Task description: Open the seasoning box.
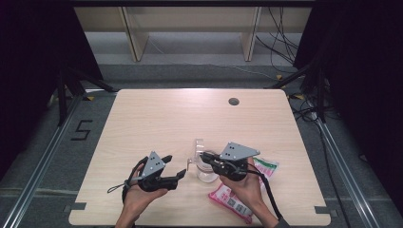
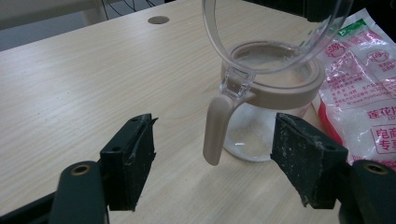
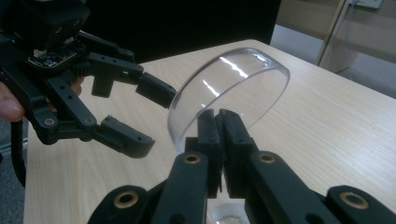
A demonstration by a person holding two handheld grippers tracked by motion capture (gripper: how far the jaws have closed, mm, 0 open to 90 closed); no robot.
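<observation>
i'm looking down on the light wood table (image 1: 157, 118), w/ the work bunched near my edge, right of centre. biggest item after that is the pink-and-white bag (image 1: 237, 197) lying flat under my right forearm; in the left gripper view it sits just beside the jar (image 2: 261, 121), to the jar's right. the jar is clear glass w/ a beige collar and a beige handle (image 2: 215, 126) hanging toward the left gripper's camera, upright on the table between the two grippers; there looks to be a little white stuff at the bottom, can't tell what. its hinged clear lid (image 3: 233, 88) is swung up and tilted back. right gripper (image 3: 218, 122) has its jaws pressed together on the lid's rim, pinching it, so i judge the step in hand is opening the jar and holding the lid up. left gripper (image 2: 212, 161) hangs just short of the jar w/ jaws spread wide, nothing between the pads, handle lined up in the gap but farther off, apart from both pads. next move, as i read it: either steady the jar by closing the left jaws on the handle or body, or go for the bag to pour. that calls for keeping the right pinch firm so the lid doesn't drop, and bringing the left in level so it doesn't knock the jar over. small grommet hole (image 1: 233, 101) at the far side, well clear.
</observation>
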